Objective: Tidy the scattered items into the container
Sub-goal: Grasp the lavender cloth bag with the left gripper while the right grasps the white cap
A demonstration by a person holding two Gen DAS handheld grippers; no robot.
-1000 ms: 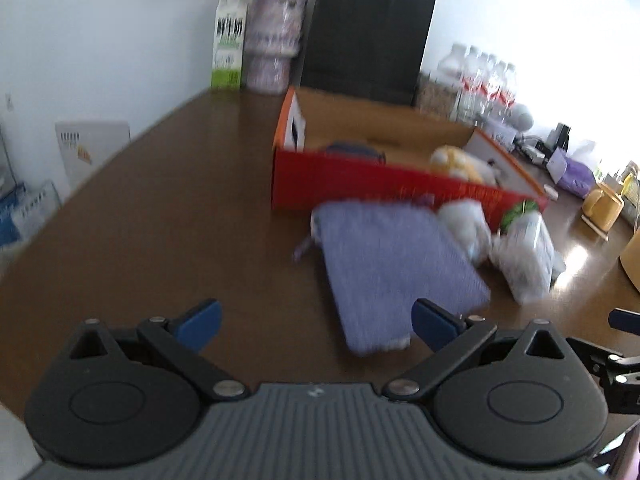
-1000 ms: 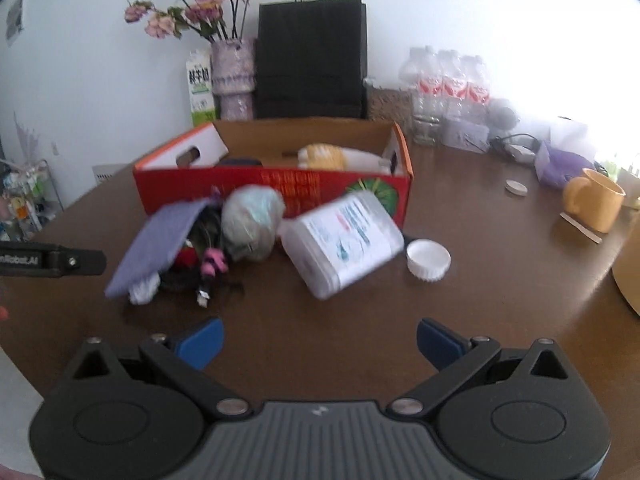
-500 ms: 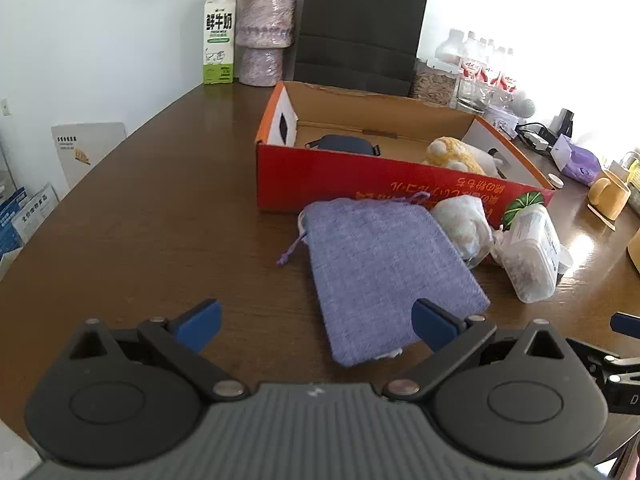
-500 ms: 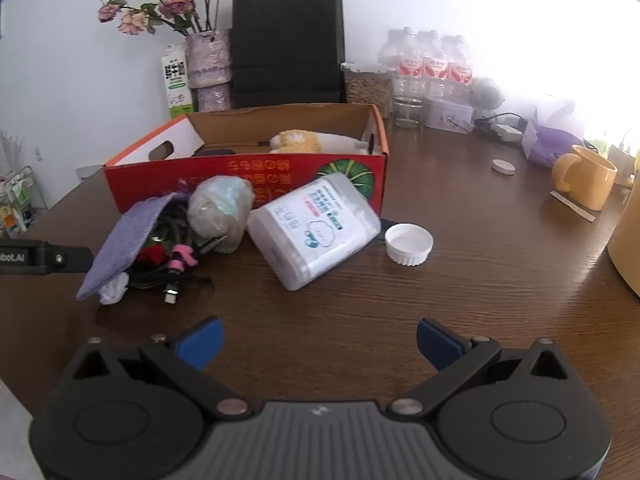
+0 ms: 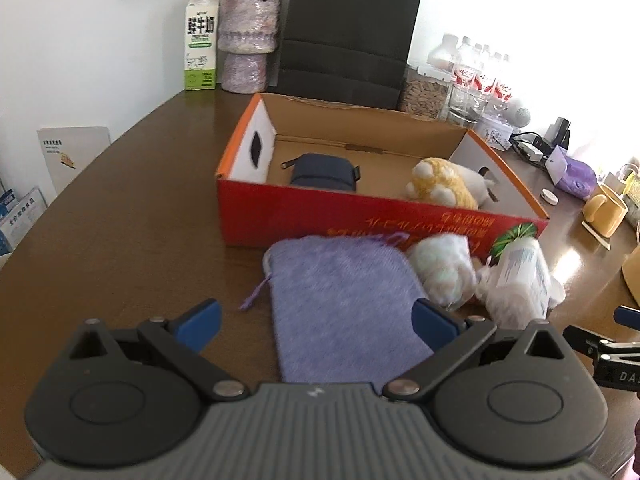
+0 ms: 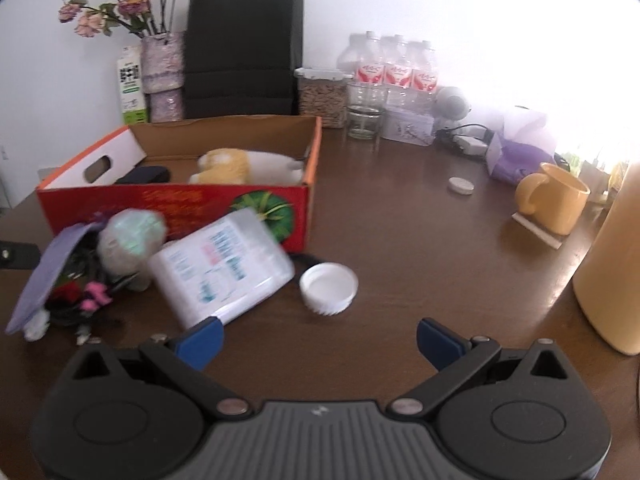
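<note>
L gripper [image 5: 316,322] spread wide, nothing held, low over the purple pouch [image 5: 340,304], which lies flat on the brown table [image 5: 120,240] just in front of the red box [image 5: 360,220]. R gripper [image 6: 318,340] also spread wide, empty, above bare table near the white cap [image 6: 329,288].

Box contents, 2 items: 1 dark navy case [image 5: 322,172] at left, 1 yellow/white plush [image 5: 444,184] at right.

Still outside the box, all bunched by its front wall: 1 pouch, 1 pale fuzzy ball [image 6: 132,240], 1 clear plastic tub w/ printed label [image 6: 224,264] on its side, 1 tangle of black cables w/ pink and red bits [image 6: 80,296] partly under the pouch, 1 white cap just right of the tub. Tub edges blurred.

Bkgd: 1 black paper bag [image 6: 244,52], 1 vase w/ flowers [image 6: 160,72], 1 milk carton [image 5: 201,40], 3 water bottles visible in R view [image 6: 396,68], 1 yellow mug [image 6: 556,204], 1 small white disc [image 6: 461,185].
</note>
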